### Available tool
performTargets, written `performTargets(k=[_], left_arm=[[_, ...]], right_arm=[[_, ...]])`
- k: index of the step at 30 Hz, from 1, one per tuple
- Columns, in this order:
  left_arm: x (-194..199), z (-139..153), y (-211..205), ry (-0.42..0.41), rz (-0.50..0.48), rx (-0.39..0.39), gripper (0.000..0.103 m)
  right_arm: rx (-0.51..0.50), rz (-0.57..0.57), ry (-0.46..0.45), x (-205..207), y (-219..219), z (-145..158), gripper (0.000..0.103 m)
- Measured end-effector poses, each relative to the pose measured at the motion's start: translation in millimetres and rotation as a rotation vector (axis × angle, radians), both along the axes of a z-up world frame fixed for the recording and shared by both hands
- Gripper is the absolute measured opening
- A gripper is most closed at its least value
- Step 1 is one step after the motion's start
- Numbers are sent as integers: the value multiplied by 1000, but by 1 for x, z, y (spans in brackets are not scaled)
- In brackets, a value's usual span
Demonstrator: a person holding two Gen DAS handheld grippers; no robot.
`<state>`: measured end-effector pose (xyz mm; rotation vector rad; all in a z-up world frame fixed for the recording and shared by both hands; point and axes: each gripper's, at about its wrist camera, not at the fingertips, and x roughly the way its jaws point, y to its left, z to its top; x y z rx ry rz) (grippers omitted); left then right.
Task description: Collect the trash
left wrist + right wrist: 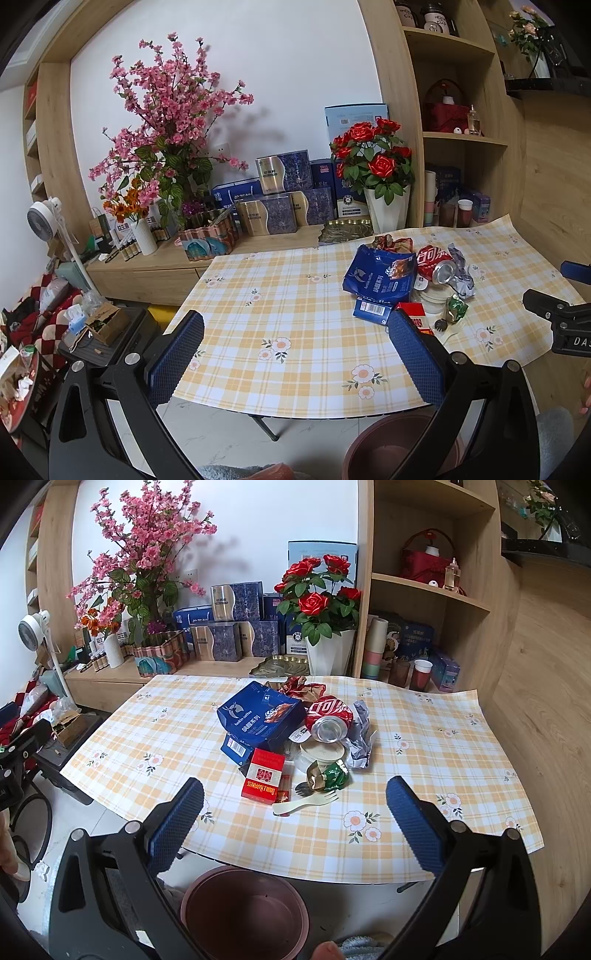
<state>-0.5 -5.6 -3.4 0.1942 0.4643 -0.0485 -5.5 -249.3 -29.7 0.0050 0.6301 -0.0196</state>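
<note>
A heap of trash lies on the checked tablecloth point(424, 775): a blue coffee bag point(258, 716), a crushed red can point(328, 720), a red cigarette box point(264, 773), a green foil wrapper point(330, 775), a cream plastic spork point(306, 801), crumpled silver paper point(360, 731) and a white lid point(321, 753). My right gripper point(295, 819) is open, hanging over the table's near edge just short of the spork. My left gripper point(295, 350) is open too, left of the heap, with the blue bag point(380, 273) and the can point(436, 264) beyond its right finger. A brown bin point(243, 912) stands on the floor below the edge.
Behind the table runs a wooden sideboard point(155, 266) with boxes, a pink blossom arrangement point(166, 122) and red roses in a white vase point(386, 206). Shelves point(428, 587) rise at the right. A white fan point(44, 221) and cluttered floor items are at the left.
</note>
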Motion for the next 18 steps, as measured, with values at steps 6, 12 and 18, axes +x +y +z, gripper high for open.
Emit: performTargets(k=[6, 12, 18], left_arm=[[0, 1, 1, -1, 0, 0, 98], [0, 1, 1, 0, 0, 0, 98], [-2, 0, -2, -1, -3, 5, 98]], right_arm=[[-1, -1, 0, 0, 0, 0, 97], [-1, 0, 0, 0, 0, 0, 97], [-2, -1, 1, 0, 0, 0, 97]])
